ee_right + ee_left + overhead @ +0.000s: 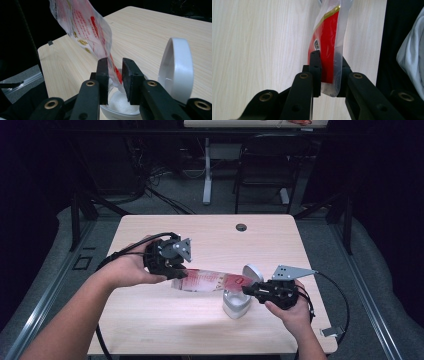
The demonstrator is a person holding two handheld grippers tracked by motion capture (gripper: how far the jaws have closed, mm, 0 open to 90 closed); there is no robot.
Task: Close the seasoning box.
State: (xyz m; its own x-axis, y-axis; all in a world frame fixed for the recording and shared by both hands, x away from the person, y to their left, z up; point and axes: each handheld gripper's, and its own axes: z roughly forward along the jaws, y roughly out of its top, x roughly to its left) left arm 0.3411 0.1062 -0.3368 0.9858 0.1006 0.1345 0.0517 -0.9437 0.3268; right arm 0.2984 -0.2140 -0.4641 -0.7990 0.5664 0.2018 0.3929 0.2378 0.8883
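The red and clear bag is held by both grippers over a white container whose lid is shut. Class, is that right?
Not quite: the lid is open, standing up beside the white container, as the right gripper view shows. The rest holds: the left gripper and the right gripper both grip the bag above it.

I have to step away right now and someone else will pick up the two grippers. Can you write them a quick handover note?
Left gripper: shut on the far end of the red and clear plastic bag, holding it up above the table.
Right gripper: shut on the bag's lower end, right over the open white container.
Container: near the table's right front, hinged lid standing open, white powder already inside.
Done: bag lifted, tilted down toward the container.
Left: probably finish emptying the bag, set it aside, close the lid.
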